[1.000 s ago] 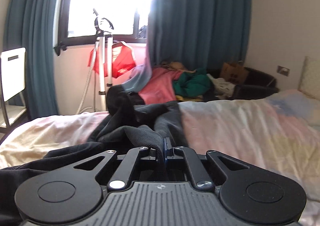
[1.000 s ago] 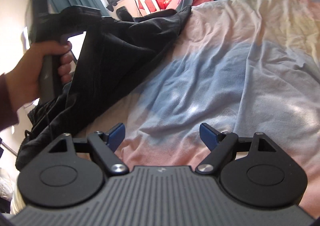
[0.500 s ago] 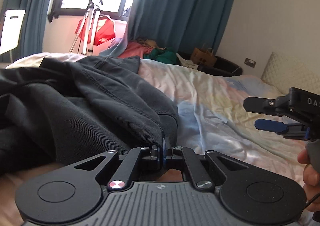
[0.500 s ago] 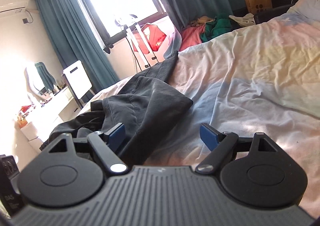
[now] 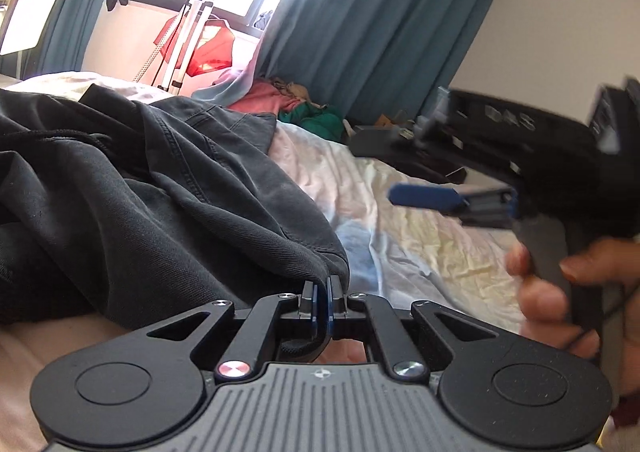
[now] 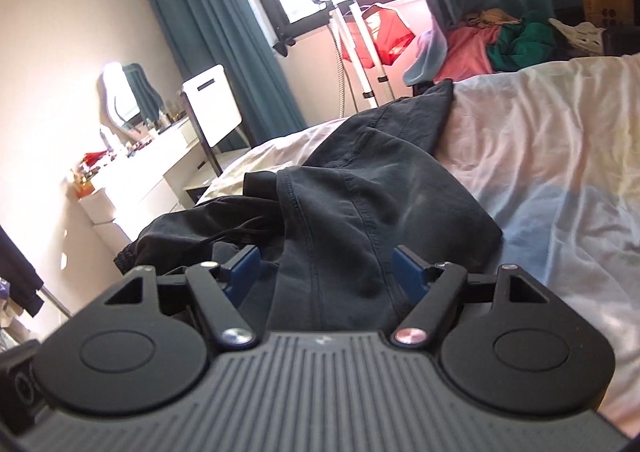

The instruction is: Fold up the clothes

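dark grey garment [image 5: 168, 192] heaped on the left side of my bed [image 5: 420, 236], my left gripper [image 5: 322, 304] pinched closed on its folded edge, my right gripper [image 6: 326, 272] low over the same cloth, jaws spread wide with fabric between them, right hand [image 5: 560, 292] blurry

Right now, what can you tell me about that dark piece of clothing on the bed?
The dark garment is charcoal, denim-like cloth with stitched seams, lying rumpled in heaped folds on the pastel bedsheet. The left gripper is pinched shut on its near edge; the right gripper hangs open over another fold.
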`<move>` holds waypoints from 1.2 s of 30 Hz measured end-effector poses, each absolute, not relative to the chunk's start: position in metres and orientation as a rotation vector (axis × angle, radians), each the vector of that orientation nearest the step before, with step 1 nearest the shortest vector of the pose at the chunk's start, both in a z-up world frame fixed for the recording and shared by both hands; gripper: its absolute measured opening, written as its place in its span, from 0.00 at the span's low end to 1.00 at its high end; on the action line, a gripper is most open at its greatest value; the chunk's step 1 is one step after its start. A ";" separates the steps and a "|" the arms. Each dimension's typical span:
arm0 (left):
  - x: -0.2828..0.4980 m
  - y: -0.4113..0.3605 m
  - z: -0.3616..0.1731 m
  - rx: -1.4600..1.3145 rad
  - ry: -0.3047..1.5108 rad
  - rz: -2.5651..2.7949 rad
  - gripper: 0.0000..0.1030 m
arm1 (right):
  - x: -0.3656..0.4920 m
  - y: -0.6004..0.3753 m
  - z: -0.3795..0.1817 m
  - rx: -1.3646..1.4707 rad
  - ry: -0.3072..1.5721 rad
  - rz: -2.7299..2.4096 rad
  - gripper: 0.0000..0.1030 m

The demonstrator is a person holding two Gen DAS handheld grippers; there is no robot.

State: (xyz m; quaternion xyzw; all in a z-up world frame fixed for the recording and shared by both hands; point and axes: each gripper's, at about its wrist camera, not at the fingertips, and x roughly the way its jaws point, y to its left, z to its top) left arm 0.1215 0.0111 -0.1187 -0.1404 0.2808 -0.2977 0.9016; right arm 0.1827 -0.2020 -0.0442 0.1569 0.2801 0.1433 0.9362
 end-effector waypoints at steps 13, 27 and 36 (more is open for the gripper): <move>0.170 0.035 -0.172 -0.305 0.677 -0.610 0.03 | 0.421 -0.058 -0.082 0.001 0.787 0.320 0.57; 0.176 0.042 -0.181 -0.305 0.650 -0.637 0.03 | 0.383 -0.153 -0.034 0.030 0.648 0.012 0.08; 0.155 0.034 -0.165 -0.194 0.568 -0.623 0.03 | 0.219 -0.345 -0.064 0.568 0.587 -0.289 0.07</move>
